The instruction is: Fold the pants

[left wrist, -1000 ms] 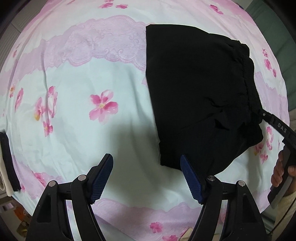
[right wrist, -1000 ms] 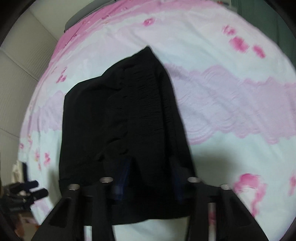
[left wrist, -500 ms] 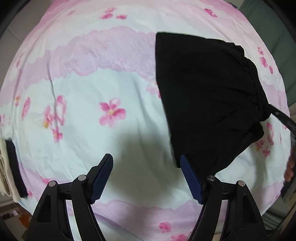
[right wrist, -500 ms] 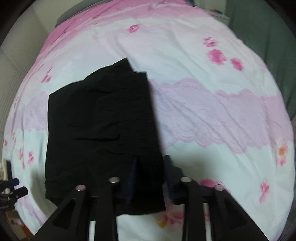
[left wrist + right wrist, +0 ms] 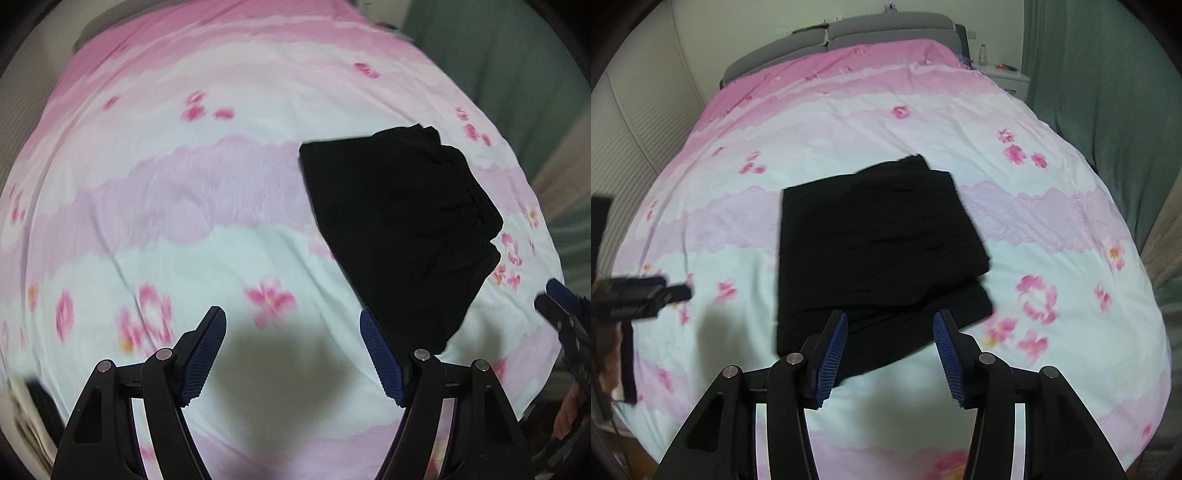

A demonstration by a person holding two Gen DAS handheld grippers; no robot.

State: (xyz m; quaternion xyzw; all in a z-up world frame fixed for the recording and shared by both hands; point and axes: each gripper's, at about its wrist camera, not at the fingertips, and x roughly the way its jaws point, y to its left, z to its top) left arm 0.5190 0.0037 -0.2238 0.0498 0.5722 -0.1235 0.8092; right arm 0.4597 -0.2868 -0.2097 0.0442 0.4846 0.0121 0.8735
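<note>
One pair of black pants (image 5: 875,251) lies folded into a flat pile on the bed (image 5: 849,110), just past the right gripper (image 5: 890,350) and off to the right of the left gripper (image 5: 291,354). Both sets of fingers hold nothing: the left ones stand wide apart over bare bed cover, and the right ones are opening with only the near edge of the pants showing between them, not pinched. I think the folding is done or almost done, with maybe a little smoothing left.
</note>
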